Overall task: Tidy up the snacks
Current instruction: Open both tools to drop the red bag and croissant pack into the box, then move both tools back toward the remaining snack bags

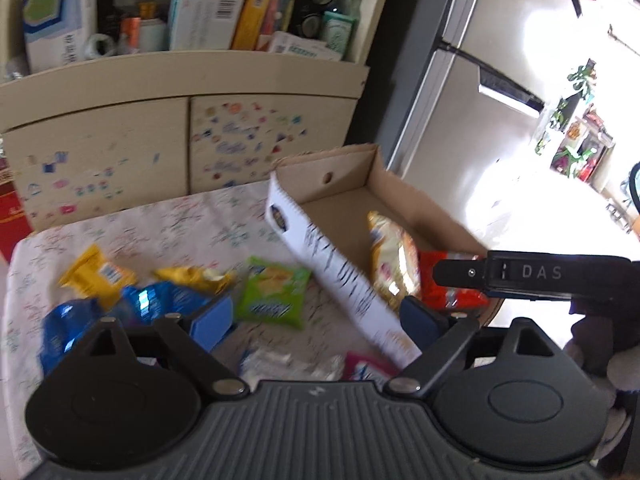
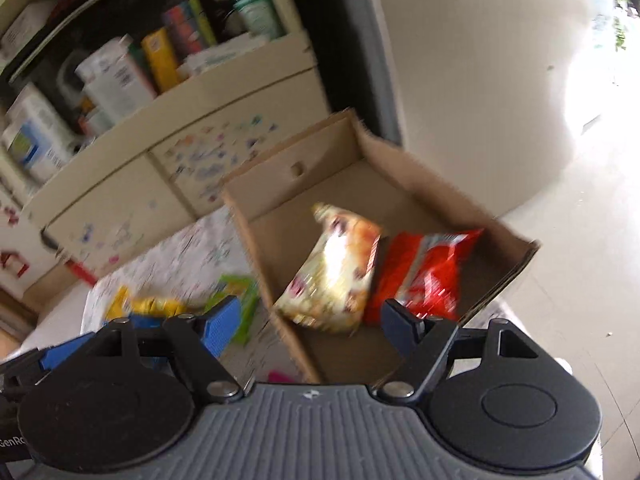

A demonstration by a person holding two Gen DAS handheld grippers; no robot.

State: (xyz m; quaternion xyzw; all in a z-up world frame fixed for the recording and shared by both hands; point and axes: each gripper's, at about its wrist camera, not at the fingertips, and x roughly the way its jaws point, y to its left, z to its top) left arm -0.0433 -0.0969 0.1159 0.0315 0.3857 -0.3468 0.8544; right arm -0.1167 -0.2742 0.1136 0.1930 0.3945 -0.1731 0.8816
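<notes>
A cardboard box (image 1: 348, 196) with a white outer side stands at the table's right end. Inside it lie a pale yellow snack bag (image 1: 390, 256) and a red snack bag (image 1: 448, 280). On the patterned tablecloth (image 1: 180, 228) left of the box lie a green packet (image 1: 276, 288), yellow packets (image 1: 96, 274) and blue packets (image 1: 156, 300). My left gripper (image 1: 314, 312) hovers open over the box's near left wall, holding nothing. The right wrist view looks into the box (image 2: 400, 184), where the pale bag (image 2: 336, 276) and red bag (image 2: 424, 272) lie. My right gripper (image 2: 310, 312) hangs open above them, empty.
A clear wrapper (image 1: 288, 360) and a pink packet (image 1: 364, 366) lie near the table's front. Behind the table stands a cream cabinet (image 1: 120, 148) with stickers, and a shelf of boxes and bottles (image 1: 208, 12) above it. A black strap (image 1: 540, 272) crosses at the right. Pale floor (image 2: 560, 240) lies beyond the box.
</notes>
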